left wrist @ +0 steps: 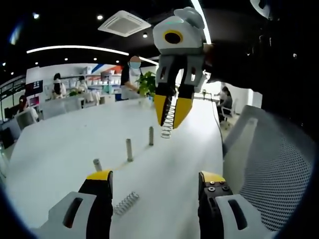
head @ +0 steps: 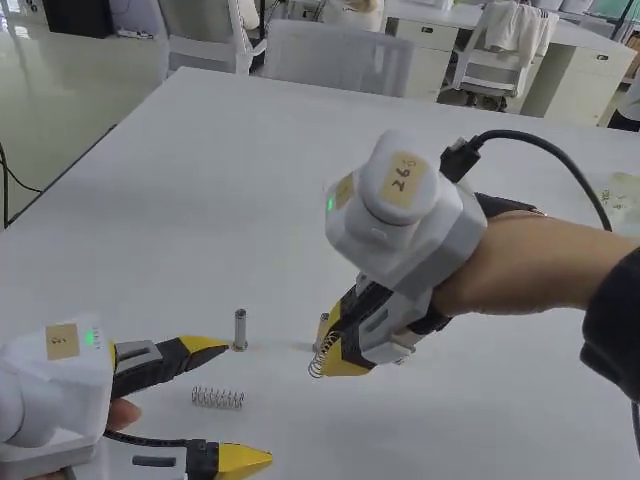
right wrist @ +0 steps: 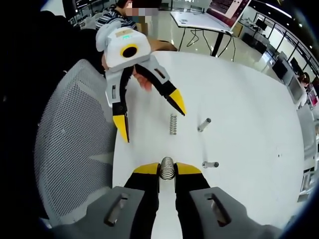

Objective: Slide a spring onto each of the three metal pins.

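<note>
Left gripper view shows three pins [left wrist: 129, 149]; right fingers [right wrist: 147, 169] clamp spring [right wrist: 168, 169], left fingers [left wrist: 99, 175] apart

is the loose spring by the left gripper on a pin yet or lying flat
Lying flat on the table, not threaded: the spring rests on its side, apart from the nearest upright pin.

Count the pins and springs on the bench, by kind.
Metal pins: 3
Springs: 2 (one loose on the table, one held in the right gripper's jaws)
Total: 5
</note>
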### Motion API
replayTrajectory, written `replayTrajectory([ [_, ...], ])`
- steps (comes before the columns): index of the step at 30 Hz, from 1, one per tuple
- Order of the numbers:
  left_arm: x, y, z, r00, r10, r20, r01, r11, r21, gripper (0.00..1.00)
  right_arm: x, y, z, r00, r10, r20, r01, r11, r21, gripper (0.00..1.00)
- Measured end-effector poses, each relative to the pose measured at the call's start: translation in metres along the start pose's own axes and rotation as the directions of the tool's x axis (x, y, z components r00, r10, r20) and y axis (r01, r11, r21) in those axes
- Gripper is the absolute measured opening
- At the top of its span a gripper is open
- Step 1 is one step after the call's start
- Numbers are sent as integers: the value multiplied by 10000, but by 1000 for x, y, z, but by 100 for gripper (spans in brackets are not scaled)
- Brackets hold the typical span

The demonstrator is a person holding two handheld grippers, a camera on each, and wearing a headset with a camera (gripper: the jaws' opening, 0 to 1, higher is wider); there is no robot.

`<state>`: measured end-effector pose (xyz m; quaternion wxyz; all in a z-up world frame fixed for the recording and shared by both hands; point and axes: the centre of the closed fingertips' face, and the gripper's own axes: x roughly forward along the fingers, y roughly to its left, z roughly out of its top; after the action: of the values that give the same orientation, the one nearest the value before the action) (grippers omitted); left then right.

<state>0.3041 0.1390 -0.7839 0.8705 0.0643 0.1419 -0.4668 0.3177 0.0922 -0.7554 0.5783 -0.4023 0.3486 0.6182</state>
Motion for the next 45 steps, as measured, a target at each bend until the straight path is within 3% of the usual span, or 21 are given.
replayTrajectory([
  [9, -6, 8, -5, 9992, 400, -89, -400, 9991, -99, 72, -9, -19, -9, 9992, -381, -135, 384, 9991, 202, 8],
  [22, -9, 14, -8, 9978, 664, -70, -665, 9975, -222, 77, -7, -49, -20, 9962, -653, -575, 675, 9970, 366, 8],
  [29, -10, 15, -8, 9975, 707, -75, -708, 9973, -193, 77, -1, -67, -26, 9885, -1069, -1074, 1090, 9939, 142, 8],
  [45, -13, 16, -12, 9967, 805, -141, -809, 9964, -246, 76, 14, -79, -24, 9861, -1119, -1227, 1129, 9936, 16, 8],
])
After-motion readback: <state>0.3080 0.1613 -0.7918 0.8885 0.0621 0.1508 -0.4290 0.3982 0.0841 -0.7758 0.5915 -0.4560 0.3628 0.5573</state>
